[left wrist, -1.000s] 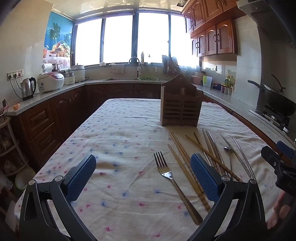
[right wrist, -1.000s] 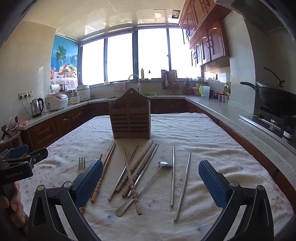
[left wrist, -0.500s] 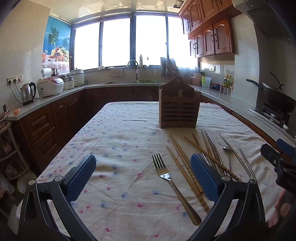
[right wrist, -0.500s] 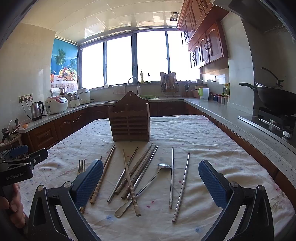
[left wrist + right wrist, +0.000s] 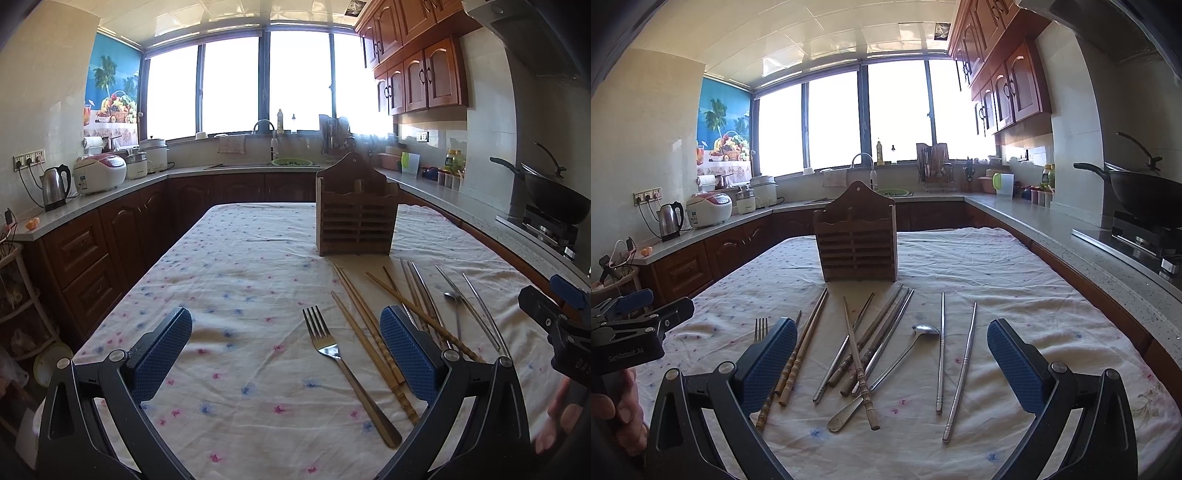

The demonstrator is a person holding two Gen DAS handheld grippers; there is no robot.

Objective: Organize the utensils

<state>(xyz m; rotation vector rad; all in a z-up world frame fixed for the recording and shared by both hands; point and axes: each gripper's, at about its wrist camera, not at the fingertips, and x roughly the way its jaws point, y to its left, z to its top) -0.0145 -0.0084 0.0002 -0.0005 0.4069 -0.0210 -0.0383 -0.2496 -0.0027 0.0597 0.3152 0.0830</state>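
Observation:
A brown wooden utensil holder (image 5: 356, 214) (image 5: 857, 240) stands upright on the flowered tablecloth. In front of it lie a metal fork (image 5: 343, 365) (image 5: 761, 326), wooden chopsticks (image 5: 369, 332) (image 5: 801, 350), metal chopsticks (image 5: 942, 350) (image 5: 480, 310) and a metal spoon (image 5: 886, 376) (image 5: 456, 310). My left gripper (image 5: 286, 349) hovers open above the cloth, with the fork and wooden chopsticks lying between its pads. My right gripper (image 5: 892, 363) is open above the pile of chopsticks and the spoon. Neither holds anything.
The table (image 5: 229, 266) sits inside a U-shaped kitchen counter (image 5: 110, 188). A kettle (image 5: 55, 186) and rice cookers (image 5: 99, 173) stand left, a sink (image 5: 266, 147) at the back, a wok (image 5: 1141, 195) on the stove at right. A hand (image 5: 617, 413) holds the left gripper's handle.
Both cameras have tilted slightly upward and eased a little toward the table; the utensils and holder have not moved. Both grippers stay open.

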